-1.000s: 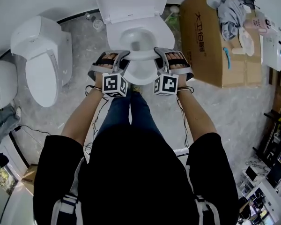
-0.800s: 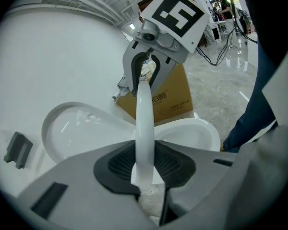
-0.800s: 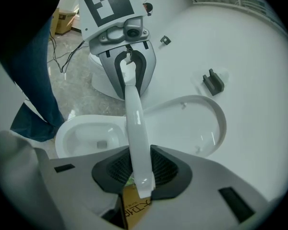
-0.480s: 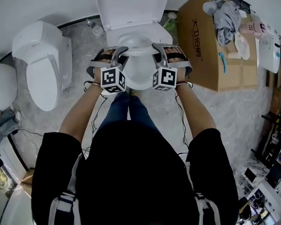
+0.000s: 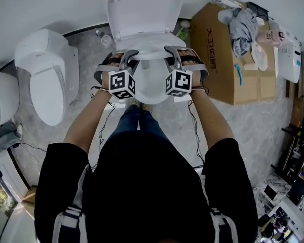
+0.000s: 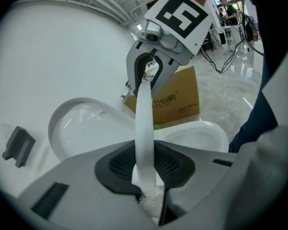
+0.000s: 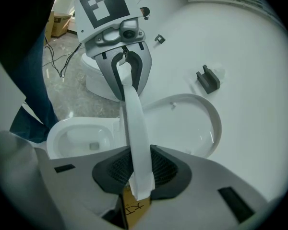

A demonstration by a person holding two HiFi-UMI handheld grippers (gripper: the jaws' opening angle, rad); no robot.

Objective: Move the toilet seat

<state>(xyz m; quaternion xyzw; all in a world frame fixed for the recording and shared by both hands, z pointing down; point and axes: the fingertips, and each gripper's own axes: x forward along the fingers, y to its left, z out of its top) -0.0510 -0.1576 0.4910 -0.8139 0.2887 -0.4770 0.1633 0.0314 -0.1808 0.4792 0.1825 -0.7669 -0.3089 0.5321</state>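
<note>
A white toilet stands ahead of me with its lid (image 5: 144, 9) upright against the wall. The seat ring (image 5: 151, 56) is raised off the bowl (image 5: 153, 82), and its front edge runs between my two grippers. My left gripper (image 5: 133, 55) is shut on the ring's left part, my right gripper (image 5: 170, 52) on its right part. The left gripper view shows the seat (image 6: 144, 123) edge-on as a white strip from my left gripper (image 6: 146, 174) up to the right gripper (image 6: 151, 73). In the right gripper view, the seat (image 7: 134, 133) runs from my right gripper (image 7: 139, 176) to the left gripper (image 7: 125, 73).
A large cardboard box (image 5: 228, 54) with clothes (image 5: 243, 19) on top stands right of the toilet. A second white toilet (image 5: 48, 75) stands at the left, and another white fixture (image 5: 0, 97) at the far left. Cables (image 5: 104, 130) trail over the marble floor by the person's legs.
Both grippers have moved up and toward the lid together, carrying the seat's front edge with them. More of the open bowl now shows below the ring.
</note>
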